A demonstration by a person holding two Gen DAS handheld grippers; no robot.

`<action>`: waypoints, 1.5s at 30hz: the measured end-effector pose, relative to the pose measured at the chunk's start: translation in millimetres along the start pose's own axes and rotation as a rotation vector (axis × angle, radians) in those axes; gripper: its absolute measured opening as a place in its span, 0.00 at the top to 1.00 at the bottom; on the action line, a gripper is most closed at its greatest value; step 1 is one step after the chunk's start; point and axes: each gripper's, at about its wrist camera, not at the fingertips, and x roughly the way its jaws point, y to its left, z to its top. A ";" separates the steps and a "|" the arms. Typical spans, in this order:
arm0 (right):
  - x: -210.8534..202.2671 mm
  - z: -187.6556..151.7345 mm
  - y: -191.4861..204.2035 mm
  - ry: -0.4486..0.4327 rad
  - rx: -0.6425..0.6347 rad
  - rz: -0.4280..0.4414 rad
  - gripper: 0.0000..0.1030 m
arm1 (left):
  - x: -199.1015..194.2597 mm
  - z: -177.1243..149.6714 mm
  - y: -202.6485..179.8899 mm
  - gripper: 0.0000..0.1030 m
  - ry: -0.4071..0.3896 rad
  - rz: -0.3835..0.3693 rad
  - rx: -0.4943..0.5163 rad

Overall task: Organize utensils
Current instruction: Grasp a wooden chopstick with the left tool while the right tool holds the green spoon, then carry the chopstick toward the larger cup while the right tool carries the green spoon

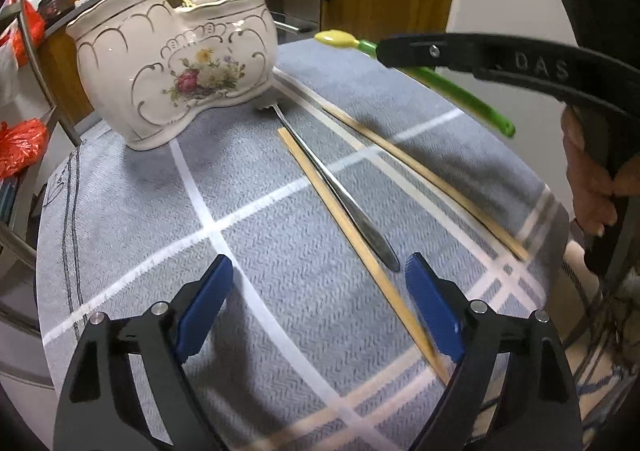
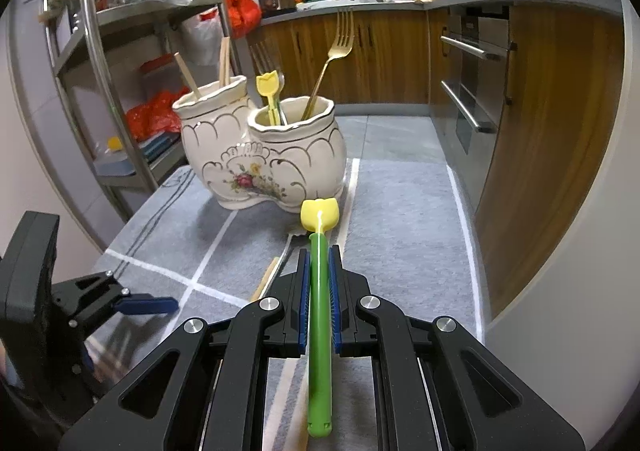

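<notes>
A white floral two-pot ceramic holder (image 1: 176, 67) (image 2: 260, 155) stands on the grey checked cloth (image 1: 280, 235). It holds chopsticks, a gold fork (image 2: 332, 59) and a yellow tulip utensil (image 2: 269, 91). My right gripper (image 2: 319, 255) is shut on a green-handled yellow tulip utensil (image 2: 319, 291), held above the cloth short of the holder; it also shows in the left wrist view (image 1: 400, 55). My left gripper (image 1: 320, 283) is open and empty, low over the cloth. A silver fork (image 1: 340, 195) and two chopsticks (image 1: 360, 247) (image 1: 424, 175) lie ahead of it.
A metal shelf rack (image 2: 100, 63) with red bags stands to the left of the table. Wooden kitchen cabinets and an oven (image 2: 468, 91) are behind and to the right. The table edge curves close on the right.
</notes>
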 end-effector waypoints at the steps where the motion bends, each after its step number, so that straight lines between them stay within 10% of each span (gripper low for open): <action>1: -0.2 0.0 -1.4 -0.001 0.003 -0.001 0.90 | -0.7 -1.4 0.8 0.16 0.004 0.002 0.006; 10: -0.6 -0.8 0.5 -0.007 0.005 0.004 0.90 | -3.9 1.1 24.9 0.17 -0.006 0.096 -0.004; 21: 1.5 -1.1 3.9 -0.001 -0.001 0.011 0.90 | 25.0 48.4 26.4 0.60 -0.040 0.095 -0.008; 25: 1.4 -1.5 3.6 0.001 0.000 0.012 0.90 | 29.2 55.4 13.6 0.94 -0.022 0.041 0.048; 36: -0.4 -1.8 2.9 -0.009 0.004 0.020 0.90 | 6.6 24.0 40.7 0.95 0.002 0.040 0.063; 45: -15.9 6.5 10.6 -0.104 -0.001 0.048 0.90 | -47.6 11.3 59.0 0.95 -0.241 0.037 0.053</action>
